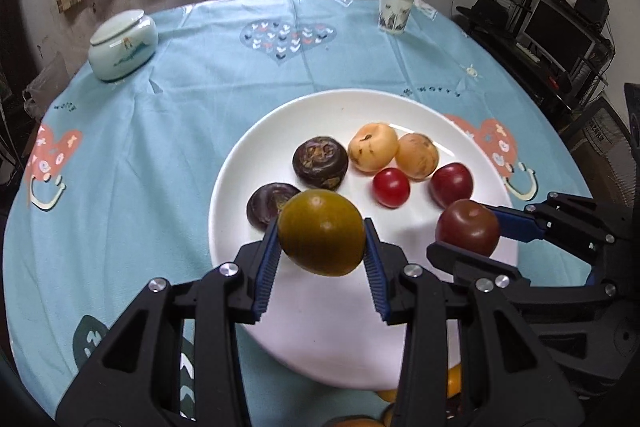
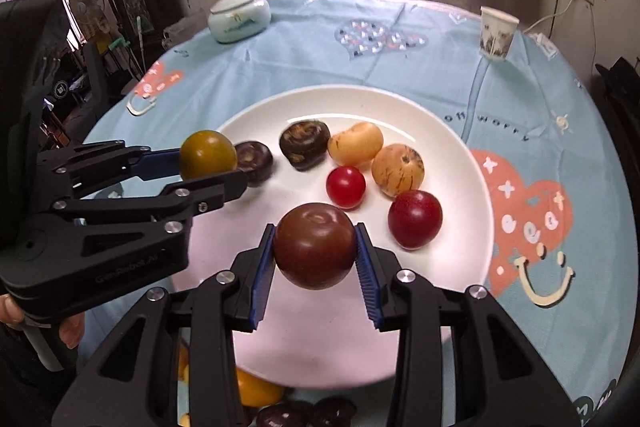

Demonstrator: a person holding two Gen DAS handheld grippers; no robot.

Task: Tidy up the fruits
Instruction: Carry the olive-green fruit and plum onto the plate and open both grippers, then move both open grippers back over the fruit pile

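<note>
I have a fruit in each claw, both carried above the near part of the white plate (image 1: 240, 163): the left claw (image 1: 322, 259) is clamped on an olive-green fruit (image 1: 321, 231), the right claw (image 2: 315, 263) on a dark red-brown one (image 2: 315, 246), pads pressing both sides of each. To set them down well, I think I should lower each fruit over a bare patch of plate, near its own kind if I am sorting by colour, and part the pads only once it rests on the plate, since round fruit will likely roll. The two claws are near each other, so I would place one at a time to avoid a knock. The plate holds six fruits: two dark brown ones (image 1: 319, 161) at the left, two pale orange ones (image 1: 373, 147) touching at the back, a small red one (image 1: 391, 187) in the middle, and a deep red one (image 1: 451, 185) at the right. More fruit, orange and dark, lies on the tabletop (image 1: 140, 147) by the plate's near edge. A lidded jar (image 1: 122, 45) and a paper cup (image 1: 394, 10) stand far back; what is in them I cannot tell.
</note>
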